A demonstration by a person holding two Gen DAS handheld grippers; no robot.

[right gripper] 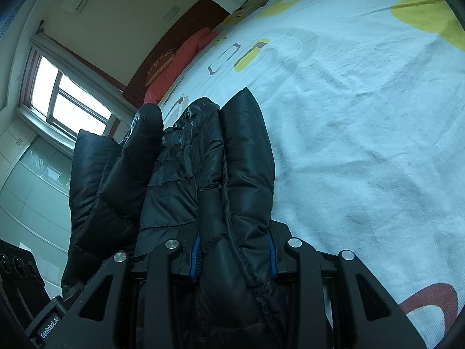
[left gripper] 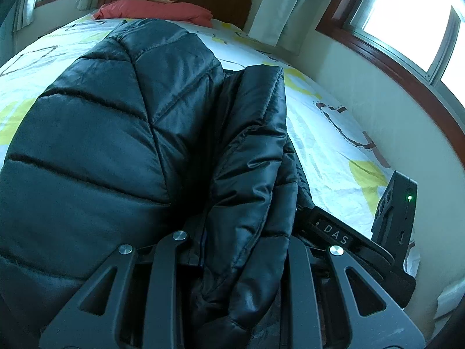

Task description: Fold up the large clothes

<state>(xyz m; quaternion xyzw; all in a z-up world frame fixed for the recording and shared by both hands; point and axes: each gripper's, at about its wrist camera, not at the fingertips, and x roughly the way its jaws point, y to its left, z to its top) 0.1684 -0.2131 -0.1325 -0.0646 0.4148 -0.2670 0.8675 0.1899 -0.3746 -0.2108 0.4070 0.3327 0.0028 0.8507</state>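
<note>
Both tongs pinch bunched edges of the black puffer jacket (left gripper: 122, 133). From the left tongs (left gripper: 232, 250) its bulk runs away toward twelve o'clock, long axis pointing at the red pillow (left gripper: 162, 11), draped over the patterned bedsheet (left gripper: 334, 145). The right tongs (right gripper: 235, 253) grip a folded edge rising toward eleven o'clock, with open sheet from one to three o'clock. The right tool's body sits at four o'clock of the left tongs, close enough to crowd the next fold.
</note>
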